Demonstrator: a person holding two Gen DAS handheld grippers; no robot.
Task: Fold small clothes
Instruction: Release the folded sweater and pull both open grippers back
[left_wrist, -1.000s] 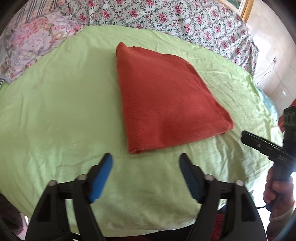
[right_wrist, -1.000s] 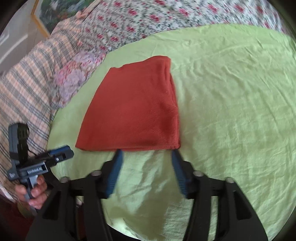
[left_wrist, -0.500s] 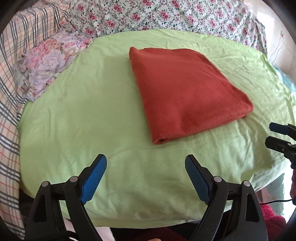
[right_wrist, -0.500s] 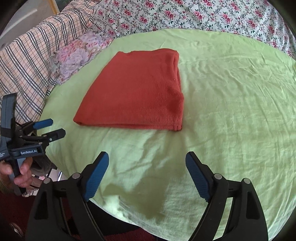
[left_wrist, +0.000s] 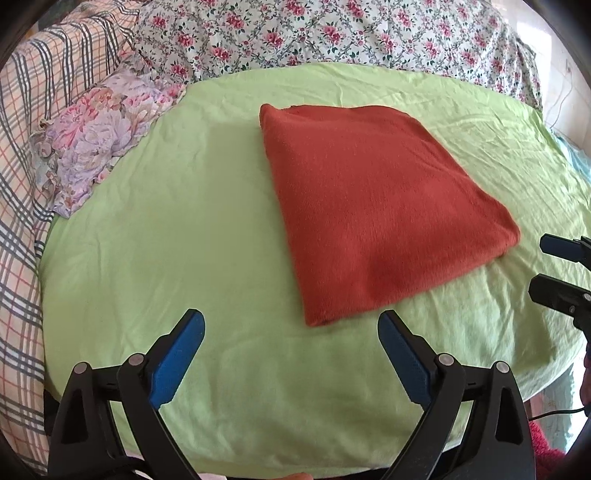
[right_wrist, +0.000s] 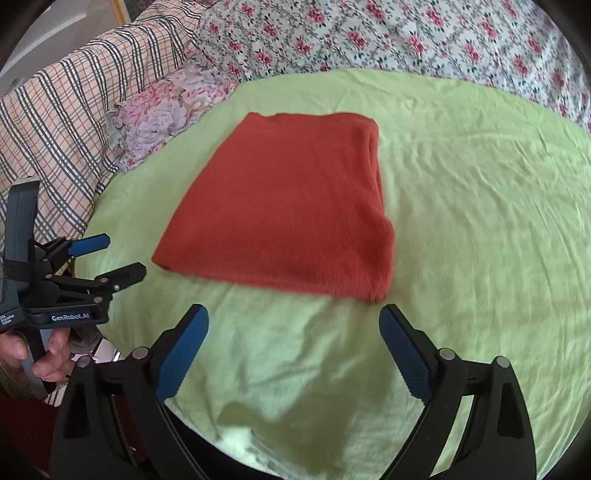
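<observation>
Your left gripper (left_wrist: 291, 325) and right gripper (right_wrist: 293, 321) both stand with their blue-padded jaws spread wide and holding nothing, wider than a second ago, and both have drawn back from the near edge of the folded rust-red knit garment (left_wrist: 373, 206) that they then almost touched. That garment lies flat and untouched on the wrinkled lime-green sheet (left_wrist: 177, 236), in the same place as before. More of the lilac floral pillow (left_wrist: 99, 136), plaid cloth (right_wrist: 62, 122) and rose-print bedspread (left_wrist: 332, 33) now shows beyond.
</observation>
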